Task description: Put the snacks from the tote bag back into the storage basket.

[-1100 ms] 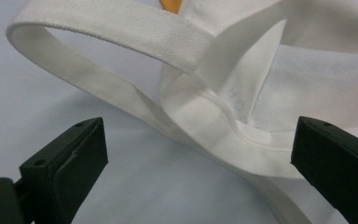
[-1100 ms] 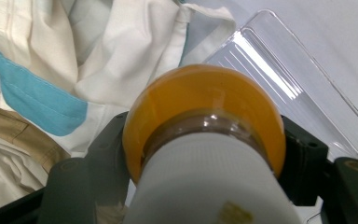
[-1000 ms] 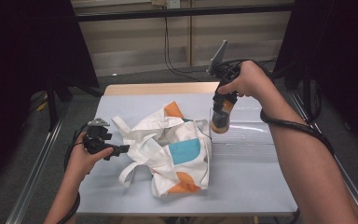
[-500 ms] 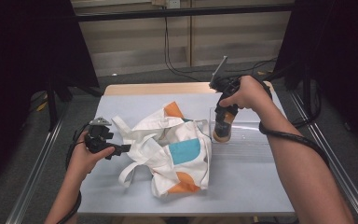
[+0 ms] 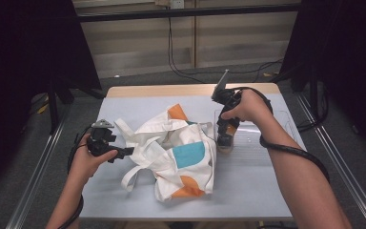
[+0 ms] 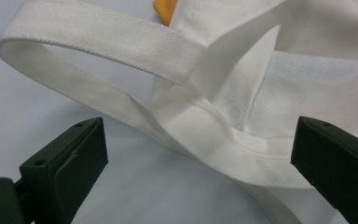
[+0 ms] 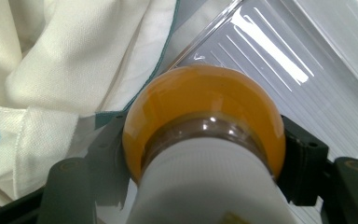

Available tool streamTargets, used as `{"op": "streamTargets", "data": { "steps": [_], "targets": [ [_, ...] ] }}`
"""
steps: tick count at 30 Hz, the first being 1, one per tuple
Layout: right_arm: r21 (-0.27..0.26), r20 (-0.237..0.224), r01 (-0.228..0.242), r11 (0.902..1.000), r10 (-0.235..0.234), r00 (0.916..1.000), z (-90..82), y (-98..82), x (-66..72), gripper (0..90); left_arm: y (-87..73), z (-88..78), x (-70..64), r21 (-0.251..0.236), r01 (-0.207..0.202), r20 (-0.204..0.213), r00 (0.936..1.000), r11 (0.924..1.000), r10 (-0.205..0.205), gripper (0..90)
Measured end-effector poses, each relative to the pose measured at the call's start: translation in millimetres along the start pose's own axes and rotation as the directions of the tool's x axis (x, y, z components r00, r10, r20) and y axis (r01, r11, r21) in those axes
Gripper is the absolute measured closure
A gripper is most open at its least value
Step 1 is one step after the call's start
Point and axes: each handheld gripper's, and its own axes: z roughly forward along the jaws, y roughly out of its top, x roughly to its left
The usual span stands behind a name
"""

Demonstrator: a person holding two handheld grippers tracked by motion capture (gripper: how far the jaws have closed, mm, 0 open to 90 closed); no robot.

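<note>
A white cloth tote bag [image 5: 176, 152] with orange and teal patches lies crumpled mid-table. My left gripper [image 5: 126, 151] sits at its left edge, jaws open and level. In the left gripper view a white strap [image 6: 98, 42] and the bag's seam [image 6: 223, 121] lie between the wide-apart jaws, untouched by the pads. My right gripper [image 5: 226, 136] points down and is shut on a bottle [image 5: 225, 141] of orange liquid. Its rounded bottom [image 7: 205, 112] hangs just over a clear plastic tray [image 7: 279, 60], right beside the bag's cloth [image 7: 74, 56].
The clear ribbed tray [image 5: 267, 138] lies on the right half of the pale table [image 5: 248, 191]. Metal rails run along both table sides. Cables hang at the back wall, and dark curtains stand left and right.
My right hand has come down with the bottle, from above the bag's right edge to just over the tray. The left gripper and the bag have kept still.
</note>
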Motion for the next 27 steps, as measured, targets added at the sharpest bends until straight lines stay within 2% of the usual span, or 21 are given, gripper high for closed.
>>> {"op": "streamTargets", "data": {
  "steps": [9,13,18,21,23,26,27],
  "targets": [
    [0.008,0.02,0.013,0.9999,-0.013,0.9997,10.9,-0.2,5.6,30.4,0.3,-1.3,0.0,-0.006,0.002,-0.006,1.0,1.0,-0.002,3.4],
    [-0.01,0.022,0.013,0.9999,-0.013,0.9997,10.8,-1.9,6.1,30.4,-0.5,-0.7,0.1,-0.004,0.0,-0.005,1.0,1.0,0.0,3.4],
    [-0.02,-0.006,0.012,0.9997,-0.012,0.9999,10.2,-7.4,4.9,29.5,-0.8,-1.6,-0.5,0.001,-0.004,-0.004,1.0,1.0,0.004,3.4],
    [-0.062,-0.005,0.001,0.998,-0.001,1.0,4.1,-11.9,4.7,24.2,-0.9,-1.9,-0.5,0.009,-0.013,-0.003,0.9999,0.9999,0.013,3.5],
    [-0.104,-0.006,0.01,0.9945,-0.01,0.9999,-5.2,-14.8,3.8,21.1,-1.5,-0.6,-2.2,-0.002,-0.005,-0.006,1.0,1.0,0.005,3.4],
    [-0.128,-0.014,0.003,0.9918,-0.004,0.9999,-17.6,-20.3,2.8,17.6,-2.1,-1.4,-2.6,-0.002,-0.007,-0.012,0.9999,1.0,0.006,3.5],
    [-0.132,-0.003,0.0,0.9912,0.0,1.0,-21.2,-22.8,2.4,16.5,-2.4,-1.7,-2.7,-0.001,-0.003,-0.009,1.0,1.0,0.003,3.5]
  ]
}}
